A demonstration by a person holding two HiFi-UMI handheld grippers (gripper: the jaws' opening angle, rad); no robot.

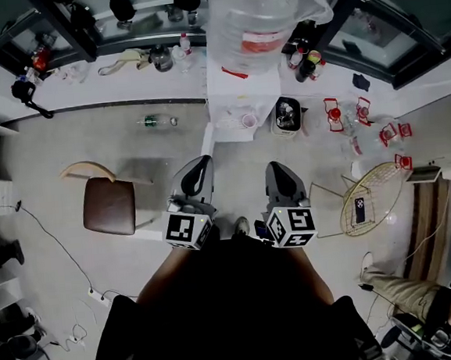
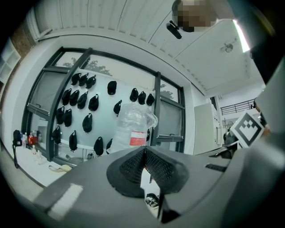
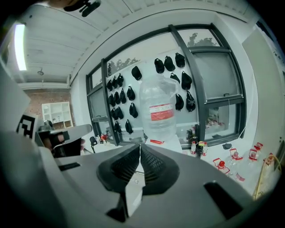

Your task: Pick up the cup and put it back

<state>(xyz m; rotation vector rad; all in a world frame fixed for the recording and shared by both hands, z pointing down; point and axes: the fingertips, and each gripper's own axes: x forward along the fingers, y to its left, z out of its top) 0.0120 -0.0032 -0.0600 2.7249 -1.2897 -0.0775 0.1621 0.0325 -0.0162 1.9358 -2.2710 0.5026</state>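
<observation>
**Both grippers shut and empty, cup on the dispenser**

The left gripper (image 1: 200, 166) and right gripper (image 1: 276, 168) hang side by side, fingers (image 3: 153, 167) pressed together on nothing. The small cup (image 1: 248, 121) sits on the water dispenser (image 1: 221, 89) ledge, well apart from both.

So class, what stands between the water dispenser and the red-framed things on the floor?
A black bin, beside the water dispenser; the head view shows it.
</observation>
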